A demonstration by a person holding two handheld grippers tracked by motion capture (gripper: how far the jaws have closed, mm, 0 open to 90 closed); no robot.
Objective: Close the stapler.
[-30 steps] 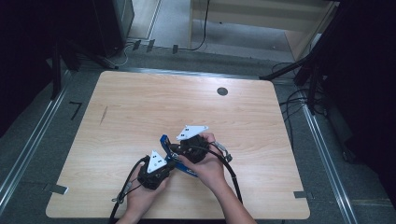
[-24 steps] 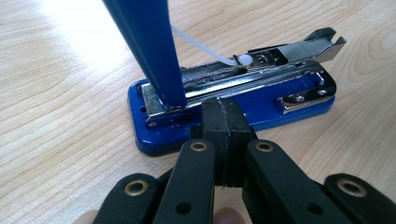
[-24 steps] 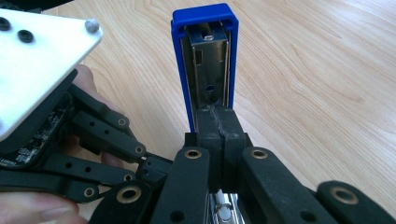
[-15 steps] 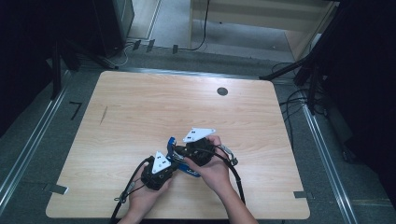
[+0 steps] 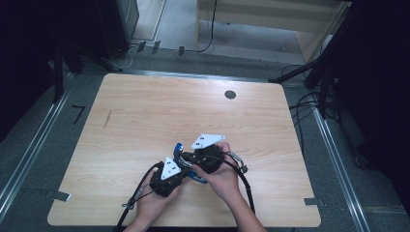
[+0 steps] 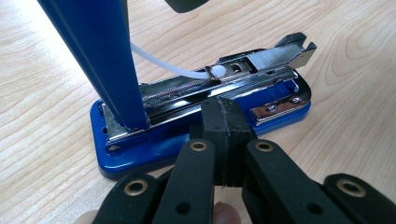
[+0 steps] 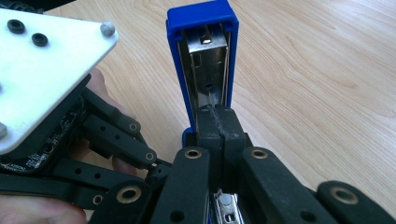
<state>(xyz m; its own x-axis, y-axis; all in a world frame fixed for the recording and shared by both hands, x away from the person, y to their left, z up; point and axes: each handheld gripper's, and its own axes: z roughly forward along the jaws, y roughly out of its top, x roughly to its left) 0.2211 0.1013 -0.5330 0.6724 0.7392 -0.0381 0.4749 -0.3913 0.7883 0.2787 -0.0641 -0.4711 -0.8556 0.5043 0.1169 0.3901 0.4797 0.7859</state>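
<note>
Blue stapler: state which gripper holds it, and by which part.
The blue metal stapler stands open. The left gripper pinches its base's side edge; the right gripper looks shut against the raised lid, grip unclear.

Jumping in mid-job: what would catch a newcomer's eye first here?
A blue stapler swung wide open at the near middle of the wooden table; its lid stands upright and the chrome staple channel lies bare. The left gripper is closed at the base's edge, and the right gripper at the raised lid.
</note>
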